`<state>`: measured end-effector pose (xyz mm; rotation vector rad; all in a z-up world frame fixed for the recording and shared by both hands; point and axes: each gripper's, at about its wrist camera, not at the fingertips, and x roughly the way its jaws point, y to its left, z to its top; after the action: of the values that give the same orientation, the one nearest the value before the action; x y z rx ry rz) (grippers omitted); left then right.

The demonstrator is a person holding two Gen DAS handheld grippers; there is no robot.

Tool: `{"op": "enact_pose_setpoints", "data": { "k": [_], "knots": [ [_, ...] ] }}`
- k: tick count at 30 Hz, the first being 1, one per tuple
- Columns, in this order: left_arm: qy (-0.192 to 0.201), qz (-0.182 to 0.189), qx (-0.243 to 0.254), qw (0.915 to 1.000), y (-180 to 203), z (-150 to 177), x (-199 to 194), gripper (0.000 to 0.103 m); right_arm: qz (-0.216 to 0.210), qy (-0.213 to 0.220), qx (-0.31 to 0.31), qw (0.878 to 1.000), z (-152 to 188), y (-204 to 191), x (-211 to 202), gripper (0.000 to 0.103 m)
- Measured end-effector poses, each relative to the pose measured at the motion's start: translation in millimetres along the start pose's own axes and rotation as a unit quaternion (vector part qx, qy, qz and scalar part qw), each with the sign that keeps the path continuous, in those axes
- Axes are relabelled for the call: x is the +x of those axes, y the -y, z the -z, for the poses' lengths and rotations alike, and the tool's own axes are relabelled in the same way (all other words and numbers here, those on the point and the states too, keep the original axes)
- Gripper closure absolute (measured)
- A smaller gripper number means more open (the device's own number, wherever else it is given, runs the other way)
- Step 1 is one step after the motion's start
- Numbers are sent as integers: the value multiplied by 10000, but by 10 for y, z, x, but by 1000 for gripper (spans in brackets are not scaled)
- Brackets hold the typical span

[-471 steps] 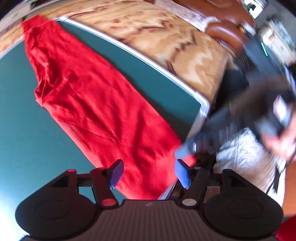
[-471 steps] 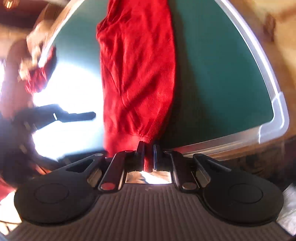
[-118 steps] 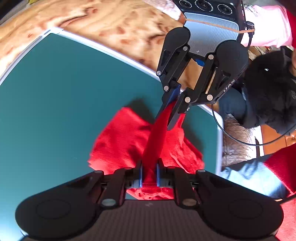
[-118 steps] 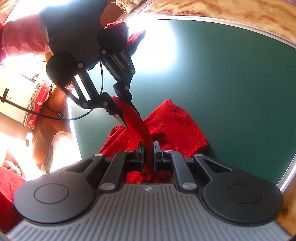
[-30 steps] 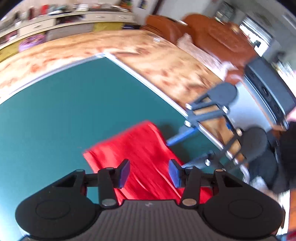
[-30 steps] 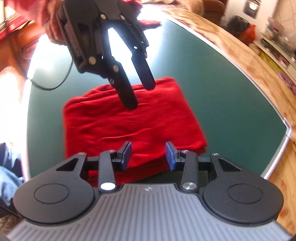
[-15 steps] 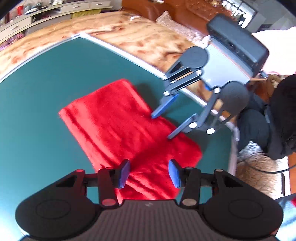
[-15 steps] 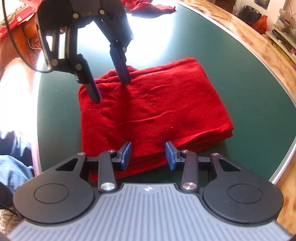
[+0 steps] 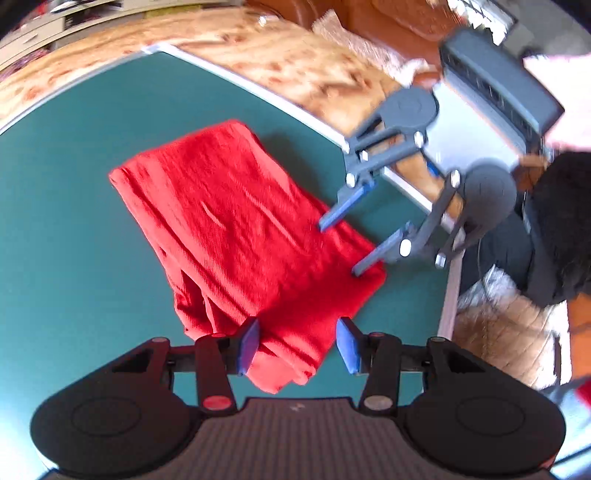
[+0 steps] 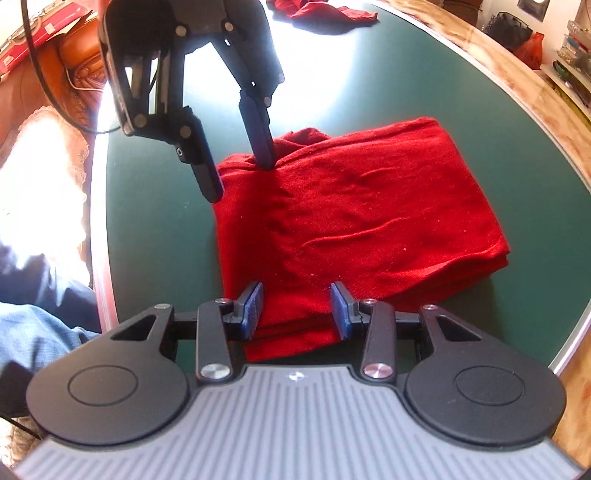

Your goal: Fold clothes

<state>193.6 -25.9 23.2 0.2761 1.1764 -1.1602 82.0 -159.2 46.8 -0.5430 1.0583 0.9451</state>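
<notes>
Left gripper (image 9: 297, 345) and right gripper (image 10: 297, 311) both parted, ribbed red garment (image 10: 362, 225) folded rectangular, smooth green tabletop (image 9: 66, 206)

The near end of the folded red garment (image 9: 236, 229) runs behind the left tongs (image 9: 298, 345) in the left wrist view, so its last edge is hidden. In the right wrist view the right tongs (image 10: 297, 310) cover the garment's near edge the same way. The right tongs are smeared by motion in the left wrist view, and whether their tips touch the cloth cannot be told. A second red cloth (image 10: 321, 11) at the far edge of the worktop (image 10: 480, 92) is cut off by the picture's top. The worktop's left side is washed out by glare.
</notes>
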Motion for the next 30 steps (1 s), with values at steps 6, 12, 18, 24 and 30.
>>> {"op": "enact_pose_setpoints", "data": {
  "k": [6, 12, 18, 24, 30],
  "knots": [
    [-20, -568, -332, 9978, 1, 24, 44, 53, 113, 24, -18, 9999, -108, -84, 23, 56],
    [-189, -913, 390, 9949, 136, 90, 119, 51, 236, -85, -69, 9997, 7, -184, 182, 56],
    [-418, -882, -285, 9948, 21, -162, 52, 21, 256, -157, 463, 9985, -130, -76, 122, 56],
    [-527, -1633, -1763, 9693, -221, -656, -141, 12, 593, -205, 2379, 9693, -469, 351, -122, 49],
    [-541, -2621, -2872, 9197, -556, -989, -200, 11, 1422, -175, 3768, 9152, -825, 698, -264, 32]
  ]
}}
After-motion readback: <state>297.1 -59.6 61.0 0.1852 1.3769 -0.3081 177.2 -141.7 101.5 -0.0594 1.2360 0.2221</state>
